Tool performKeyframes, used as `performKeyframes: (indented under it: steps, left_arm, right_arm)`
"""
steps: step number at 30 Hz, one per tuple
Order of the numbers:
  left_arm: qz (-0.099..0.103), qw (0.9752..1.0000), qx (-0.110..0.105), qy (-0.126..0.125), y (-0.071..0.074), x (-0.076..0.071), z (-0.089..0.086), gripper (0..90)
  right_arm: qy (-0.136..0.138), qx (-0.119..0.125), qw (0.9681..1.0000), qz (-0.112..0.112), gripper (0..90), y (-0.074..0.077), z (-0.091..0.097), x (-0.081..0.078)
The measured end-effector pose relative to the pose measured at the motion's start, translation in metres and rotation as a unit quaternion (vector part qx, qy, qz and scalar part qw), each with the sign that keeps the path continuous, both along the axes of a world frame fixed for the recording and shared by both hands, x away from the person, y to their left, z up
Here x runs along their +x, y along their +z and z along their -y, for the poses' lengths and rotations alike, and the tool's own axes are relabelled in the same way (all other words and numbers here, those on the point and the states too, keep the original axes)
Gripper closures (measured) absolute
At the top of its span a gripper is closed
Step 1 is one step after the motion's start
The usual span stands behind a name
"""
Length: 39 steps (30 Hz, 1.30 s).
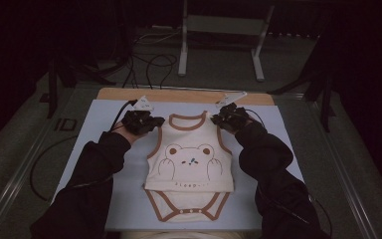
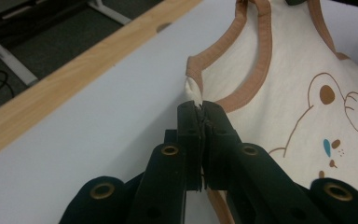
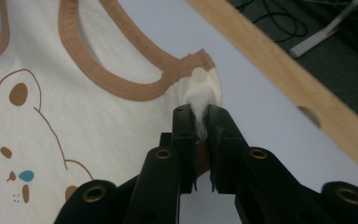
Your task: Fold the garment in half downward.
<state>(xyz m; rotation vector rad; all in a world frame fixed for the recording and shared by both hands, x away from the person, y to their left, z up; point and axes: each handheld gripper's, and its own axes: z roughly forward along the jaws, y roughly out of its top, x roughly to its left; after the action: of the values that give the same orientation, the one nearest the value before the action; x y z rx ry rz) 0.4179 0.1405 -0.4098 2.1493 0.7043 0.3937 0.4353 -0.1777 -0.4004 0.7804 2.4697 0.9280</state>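
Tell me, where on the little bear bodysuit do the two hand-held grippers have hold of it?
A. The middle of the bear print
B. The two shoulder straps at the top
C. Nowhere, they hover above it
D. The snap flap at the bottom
B: the left hand-held gripper and right hand-held gripper each pinch a shoulder strap of the bodysuit, jaws closed on the cloth.

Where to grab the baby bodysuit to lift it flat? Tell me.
Grip the bodysuit at its two shoulder straps, from the outer sides. It lies face up, straps at the far end. The left gripper and right gripper are each shut on one strap.
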Motion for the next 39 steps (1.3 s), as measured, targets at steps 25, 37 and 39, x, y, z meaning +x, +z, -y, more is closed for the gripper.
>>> performKeyframes:
  steps: [25,37,39]
  left_arm:
    - [0.035,0.9991,-0.016,0.016,0.025,0.008,-0.003,87.5]
    - [0.044,0.9985,-0.029,0.013,0.028,-0.002,-0.006,87.5]
    - [0.044,0.9985,-0.030,0.009,0.026,-0.005,-0.006,87.5]
  right_arm:
    - [-0.013,0.006,0.9989,0.044,82.5,0.034,-0.003,0.015]
    - [-0.007,0.015,0.9982,0.058,82.5,0.042,-0.004,0.003]
    - [-0.004,0.015,0.9983,0.057,82.5,0.039,-0.004,-0.002]
